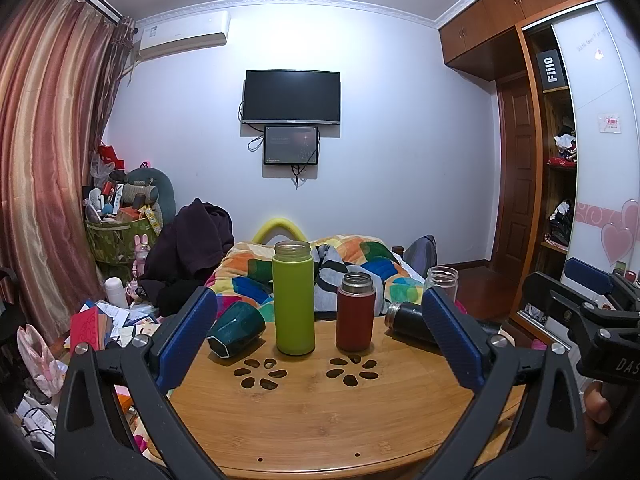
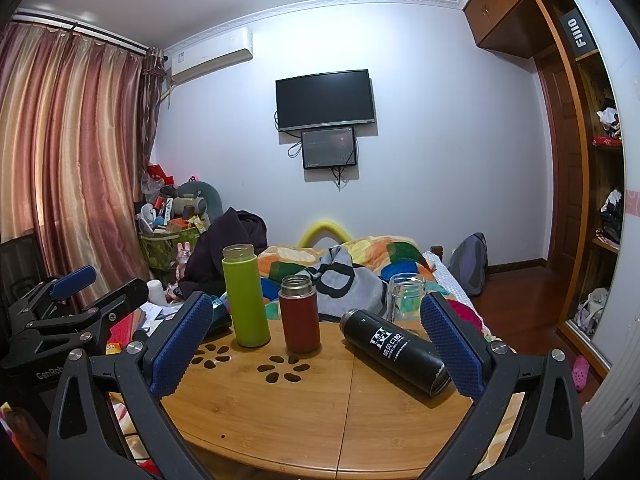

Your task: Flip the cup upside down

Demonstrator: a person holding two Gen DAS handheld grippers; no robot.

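Note:
A round wooden table holds several cups. A dark green cup lies on its side at the left. A lime green bottle and a red bottle stand upright and open in the middle. A black bottle lies on its side at the right, and a clear glass jar stands behind it. My left gripper is open and empty, in front of the table. My right gripper is open and empty; its right finger is beside the black bottle.
The table has flower-shaped cutouts near the bottles. A bed with a colourful quilt lies behind it. Clutter and papers cover the floor at the left. A wardrobe stands at the right.

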